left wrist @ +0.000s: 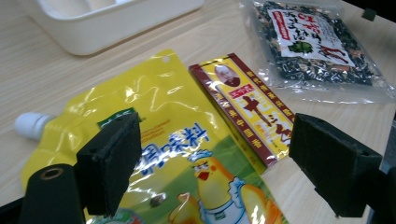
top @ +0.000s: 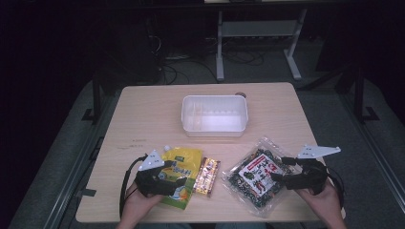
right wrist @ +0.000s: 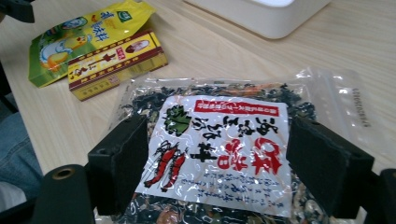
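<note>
both jaws released wide, left gripper point(top: 168, 172) over yellow spouted pouch point(top: 180, 174) near table point(top: 143, 119) front edge, right gripper point(top: 281, 171) over clear dried-mix bag point(top: 257, 175) front right, red-yellow packet point(top: 207, 176) between, white tub point(top: 215, 114) behind.

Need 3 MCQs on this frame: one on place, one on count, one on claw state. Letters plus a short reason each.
1. Where does the white tub stand?
A. at the table's far middle, beyond the packets
B. at the near edge between the hands
C. on the yellow pouch

2. How many packets lie on the table?
A. two
B. three
C. five

3. How does the left claw stand?
A. clamped on the red-and-yellow packet
C. shut on nothing
B. jaws apart over the yellow pouch

Key:
1 A: the high view shows the tub past all the packets.
2 B: yellow pouch, red-and-yellow packet, clear bag of dark dried mix.
3 B: its pads stand wide with the pouch in between, unpressed.
</note>
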A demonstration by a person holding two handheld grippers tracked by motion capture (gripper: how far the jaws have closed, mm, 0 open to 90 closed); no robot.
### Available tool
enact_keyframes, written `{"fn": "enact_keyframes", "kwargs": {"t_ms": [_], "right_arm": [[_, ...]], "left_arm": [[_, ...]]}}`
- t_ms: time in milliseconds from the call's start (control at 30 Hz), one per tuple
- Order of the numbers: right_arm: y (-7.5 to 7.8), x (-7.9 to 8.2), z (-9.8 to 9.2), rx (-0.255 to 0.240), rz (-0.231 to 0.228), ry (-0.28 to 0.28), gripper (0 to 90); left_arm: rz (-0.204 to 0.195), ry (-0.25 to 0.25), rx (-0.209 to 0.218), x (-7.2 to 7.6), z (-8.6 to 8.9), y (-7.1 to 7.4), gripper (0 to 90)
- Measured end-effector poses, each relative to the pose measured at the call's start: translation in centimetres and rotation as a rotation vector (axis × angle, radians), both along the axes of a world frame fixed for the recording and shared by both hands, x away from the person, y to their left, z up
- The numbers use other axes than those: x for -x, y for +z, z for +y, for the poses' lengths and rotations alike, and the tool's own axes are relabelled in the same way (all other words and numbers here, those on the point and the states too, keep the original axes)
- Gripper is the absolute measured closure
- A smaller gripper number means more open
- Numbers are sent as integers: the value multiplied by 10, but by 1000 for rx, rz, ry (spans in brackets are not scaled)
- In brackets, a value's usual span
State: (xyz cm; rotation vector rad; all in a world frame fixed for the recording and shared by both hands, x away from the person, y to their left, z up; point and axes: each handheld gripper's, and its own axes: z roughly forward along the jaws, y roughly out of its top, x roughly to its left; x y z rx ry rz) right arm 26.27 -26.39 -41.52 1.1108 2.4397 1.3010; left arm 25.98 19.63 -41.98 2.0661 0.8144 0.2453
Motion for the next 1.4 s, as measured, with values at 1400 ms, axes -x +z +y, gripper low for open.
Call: {"fn": "enact_keyframes", "kwargs": {"t_ms": [1400], "right_arm": [[6,-39,-29,64,59,-137,215]], "left_arm": [[20,-169,-64,-14,-84,12,166]]}}
